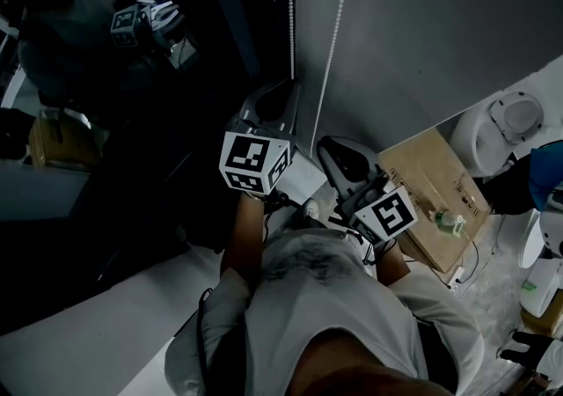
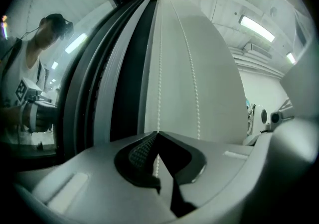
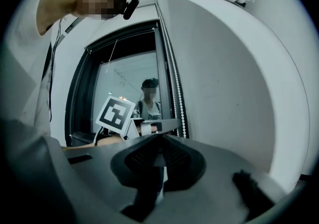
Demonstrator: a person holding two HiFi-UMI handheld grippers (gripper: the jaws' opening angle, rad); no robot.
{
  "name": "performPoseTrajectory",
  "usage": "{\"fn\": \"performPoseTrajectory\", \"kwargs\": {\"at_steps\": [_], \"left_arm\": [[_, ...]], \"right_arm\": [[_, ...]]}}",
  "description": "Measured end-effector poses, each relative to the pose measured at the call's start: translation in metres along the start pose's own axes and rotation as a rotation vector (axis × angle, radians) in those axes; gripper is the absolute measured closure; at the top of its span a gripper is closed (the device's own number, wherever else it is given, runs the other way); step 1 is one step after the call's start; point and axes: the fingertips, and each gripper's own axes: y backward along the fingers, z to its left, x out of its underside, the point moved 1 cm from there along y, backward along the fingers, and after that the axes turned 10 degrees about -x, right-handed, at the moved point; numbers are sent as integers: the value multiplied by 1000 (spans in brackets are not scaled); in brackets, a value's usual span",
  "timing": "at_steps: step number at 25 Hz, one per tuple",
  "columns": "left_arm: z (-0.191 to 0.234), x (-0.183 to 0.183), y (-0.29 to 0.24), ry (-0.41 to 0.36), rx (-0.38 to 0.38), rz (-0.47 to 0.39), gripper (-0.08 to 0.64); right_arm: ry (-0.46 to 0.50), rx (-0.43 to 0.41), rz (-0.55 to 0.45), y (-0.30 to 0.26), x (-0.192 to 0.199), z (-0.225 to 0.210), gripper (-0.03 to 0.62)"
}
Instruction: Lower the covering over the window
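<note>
left hand-held gripper (image 2: 158,133) is clamped on the bead chain (image 2: 160,68) just right of the window (image 1: 132,165). right hand-held gripper (image 3: 159,137) is closed and empty, beside the chain. cardboard box (image 1: 431,183) lies farther right, with a small bottle (image 1: 449,222) on top.

Pale short-sleeved T-shirt (image 1: 334,297); grey left tool (image 1: 288,91), right tool (image 1: 330,150); black-and-white marker cubes (image 1: 253,161)

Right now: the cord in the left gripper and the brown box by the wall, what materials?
Cord: a chain of small round white beads, probably plastic, slightly glossy; painted metal can't be ruled out. The left gripper is shut on one strand. Box: cardboard, judging by its matte brown face and flap seam.
</note>
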Motion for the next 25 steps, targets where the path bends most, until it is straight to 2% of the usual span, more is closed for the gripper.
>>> {"fn": "performPoseTrajectory", "kwargs": {"at_steps": [10, 12, 15, 25], "left_arm": [[-10, 10, 41, -5, 23, 36, 554], [-13, 10, 54, -4, 28, 31, 554], [-17, 8, 70, -11, 34, 26, 554], [-36, 8, 118, -62, 68, 19, 554]], "right_arm": [[62, -25, -38, -6, -28, 12, 572], [75, -36, -48, -9, -36, 18, 555], [76, -52, -91, -14, -54, 26, 512], [120, -96, -200, -27, -116, 44, 492]]}}
